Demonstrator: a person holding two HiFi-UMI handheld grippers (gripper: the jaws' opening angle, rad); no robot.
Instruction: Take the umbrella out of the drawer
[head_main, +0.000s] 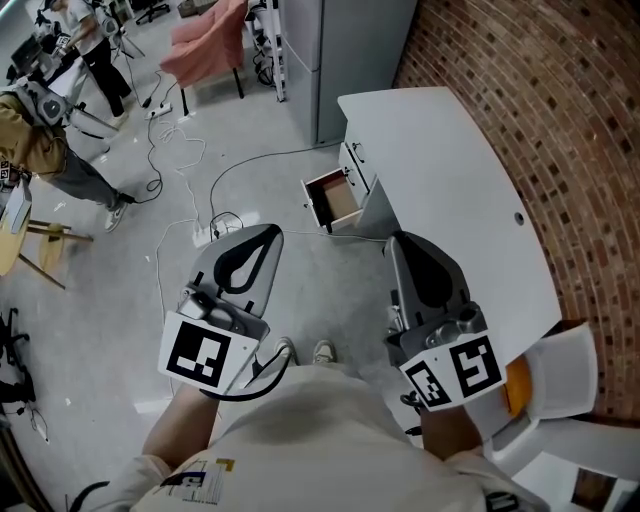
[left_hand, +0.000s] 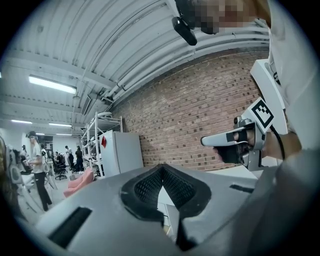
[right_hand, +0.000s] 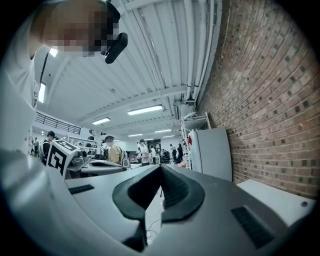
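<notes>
An open drawer (head_main: 335, 200) juts from the left end of a white desk (head_main: 450, 170); its inside looks brownish, and I cannot make out an umbrella in it. My left gripper (head_main: 272, 232) hangs level above the floor, short of the drawer and to its left. Its fingertips (left_hand: 161, 167) meet, with nothing between them. My right gripper (head_main: 393, 240) is held beside the desk's near corner, also shut and empty, its tips touching in the right gripper view (right_hand: 161, 166). Each gripper shows in the other's view: the right gripper (left_hand: 225, 141), the left gripper (right_hand: 100, 167).
Cables (head_main: 180, 150) and a power strip (head_main: 205, 235) lie on the grey floor left of the drawer. A grey cabinet (head_main: 330, 50) and a pink chair (head_main: 205, 45) stand beyond. A brick wall (head_main: 560, 120) runs along the right. People (head_main: 50, 140) stand far left; a white chair (head_main: 560, 380) sits close right.
</notes>
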